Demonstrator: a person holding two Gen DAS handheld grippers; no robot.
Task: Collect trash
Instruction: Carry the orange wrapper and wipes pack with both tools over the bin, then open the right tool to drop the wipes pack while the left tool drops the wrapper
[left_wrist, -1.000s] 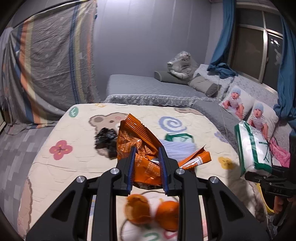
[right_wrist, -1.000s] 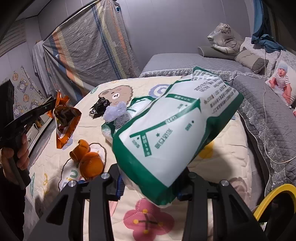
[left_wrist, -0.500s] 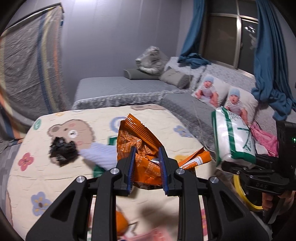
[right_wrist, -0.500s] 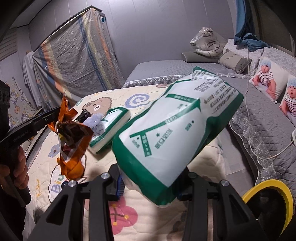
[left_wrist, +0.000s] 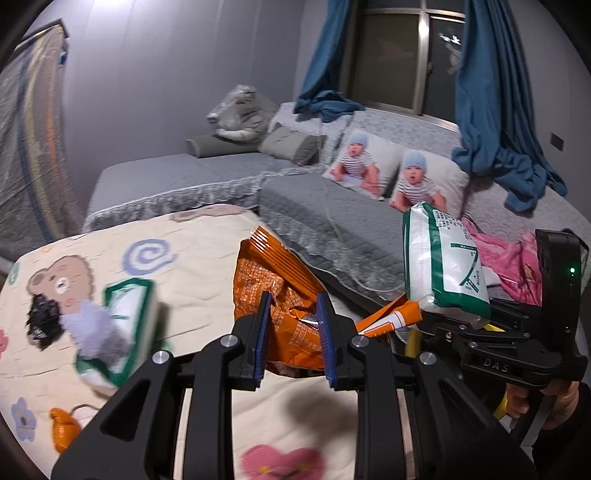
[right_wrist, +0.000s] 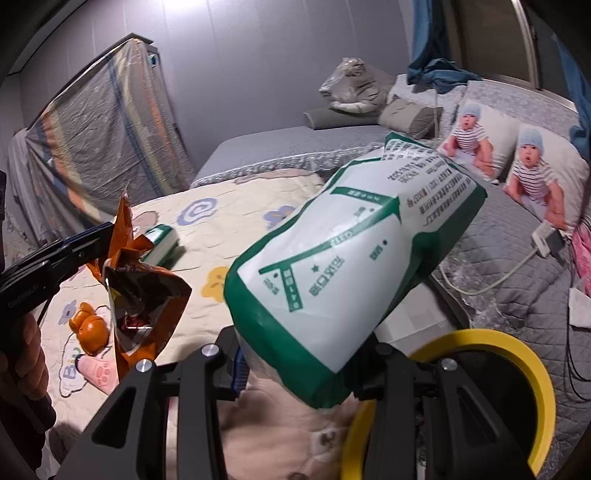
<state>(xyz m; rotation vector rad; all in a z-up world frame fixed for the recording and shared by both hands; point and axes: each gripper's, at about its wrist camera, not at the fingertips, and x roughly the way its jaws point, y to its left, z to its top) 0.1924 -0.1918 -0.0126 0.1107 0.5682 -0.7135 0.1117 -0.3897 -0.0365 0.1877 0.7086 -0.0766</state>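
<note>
My left gripper (left_wrist: 293, 306) is shut on a crumpled orange snack wrapper (left_wrist: 280, 291), held up over the cartoon-print quilt (left_wrist: 207, 251). The right wrist view shows that same wrapper (right_wrist: 144, 295) hanging from the left gripper (right_wrist: 92, 240) at the left. My right gripper (right_wrist: 303, 373) is shut on a white and green plastic pack (right_wrist: 351, 258), which hides its fingertips. In the left wrist view the pack (left_wrist: 443, 262) stands upright in the right gripper (left_wrist: 461, 325) at the right. A yellow-rimmed bin (right_wrist: 517, 354) sits just below and right of the pack.
On the quilt lie a second green and white pack (left_wrist: 125, 325), a lilac wad (left_wrist: 88, 325), a black crumpled scrap (left_wrist: 42, 321), orange fruit (right_wrist: 90, 325) and a pink paw-print piece (right_wrist: 96, 369). A grey bed (left_wrist: 332, 218) with baby-print pillows (left_wrist: 424, 177) lies beyond.
Both grippers have swung to the right with their loads, away from the quilt's middle. The yellow bin has come further into the right wrist view. Neither grip has changed.
</note>
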